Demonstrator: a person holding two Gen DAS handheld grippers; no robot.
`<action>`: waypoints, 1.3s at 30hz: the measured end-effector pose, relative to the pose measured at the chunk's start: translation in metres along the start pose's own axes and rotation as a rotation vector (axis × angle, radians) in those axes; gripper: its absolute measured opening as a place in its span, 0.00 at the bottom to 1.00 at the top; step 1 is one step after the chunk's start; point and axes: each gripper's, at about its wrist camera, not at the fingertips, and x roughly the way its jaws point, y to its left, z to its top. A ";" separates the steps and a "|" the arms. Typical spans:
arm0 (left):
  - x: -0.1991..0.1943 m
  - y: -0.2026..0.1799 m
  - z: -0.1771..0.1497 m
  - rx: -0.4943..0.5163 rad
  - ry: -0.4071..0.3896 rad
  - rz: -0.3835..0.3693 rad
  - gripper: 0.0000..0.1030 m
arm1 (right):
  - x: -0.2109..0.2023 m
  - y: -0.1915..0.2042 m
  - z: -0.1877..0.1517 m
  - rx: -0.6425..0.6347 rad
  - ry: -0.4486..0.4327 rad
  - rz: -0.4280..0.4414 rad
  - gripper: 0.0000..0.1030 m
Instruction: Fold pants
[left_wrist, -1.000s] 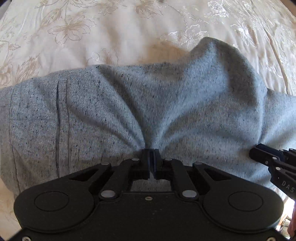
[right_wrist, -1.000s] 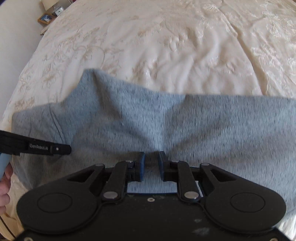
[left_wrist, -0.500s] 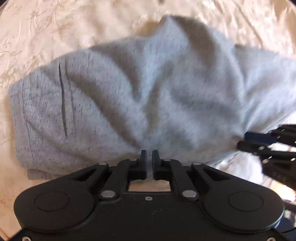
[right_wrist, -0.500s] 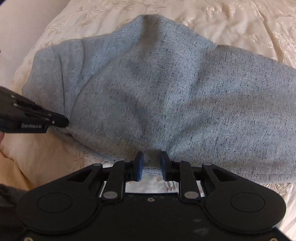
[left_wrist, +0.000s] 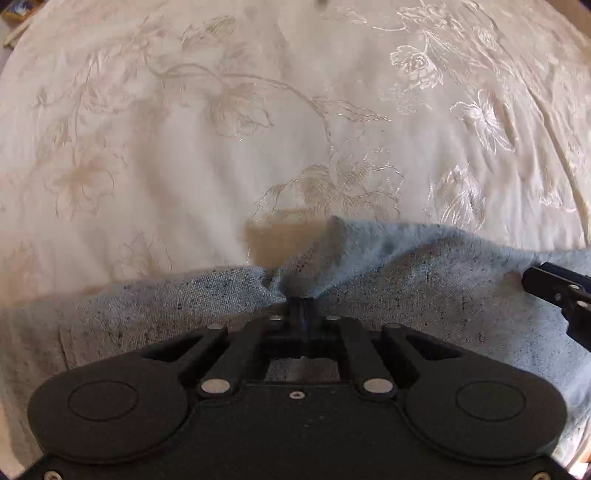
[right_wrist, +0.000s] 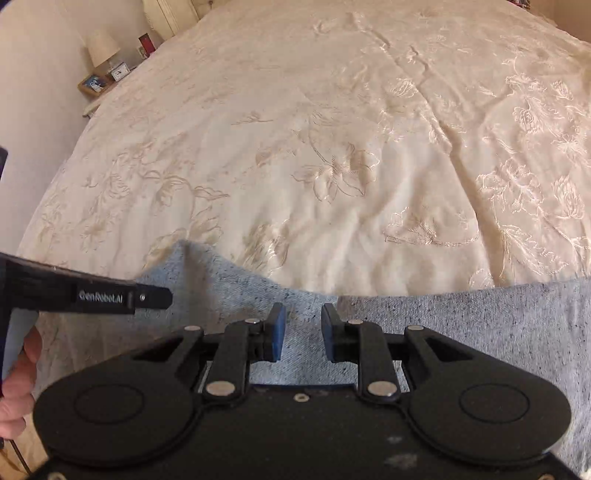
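Note:
Grey speckled pants (left_wrist: 424, 295) lie across the near part of a cream embroidered bedspread (left_wrist: 184, 166). My left gripper (left_wrist: 301, 304) is shut on a pinched-up fold of the pants at their far edge. In the right wrist view the pants (right_wrist: 461, 332) fill the lower band, and my right gripper (right_wrist: 300, 332) stands with its jaws apart over the cloth, the pads not pressing on it. The left gripper (right_wrist: 155, 297) reaches in from the left there, with a hand (right_wrist: 18, 369) behind it. The right gripper (left_wrist: 554, 288) shows at the right edge of the left wrist view.
The bedspread (right_wrist: 332, 147) stretches far beyond the pants, lightly creased. At the far left beside the bed stands a nightstand with a lamp (right_wrist: 103, 48), a small clock and a photo frame (right_wrist: 94, 83). A wall runs along the left.
Both views have swung from the bunched pants to mostly bedspread, with the pants now low in frame. The right jaws stand wider than a second ago. The left jaws again pinch a fold.

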 end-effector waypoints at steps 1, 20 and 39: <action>-0.001 0.006 -0.001 -0.023 -0.002 -0.021 0.11 | 0.008 -0.007 0.001 -0.005 0.016 -0.032 0.21; -0.059 -0.027 -0.151 0.060 0.019 0.018 0.15 | -0.073 -0.056 -0.135 0.046 0.097 -0.078 0.22; -0.075 -0.238 -0.094 0.029 -0.098 -0.039 0.16 | -0.142 -0.292 -0.146 0.409 0.040 -0.198 0.23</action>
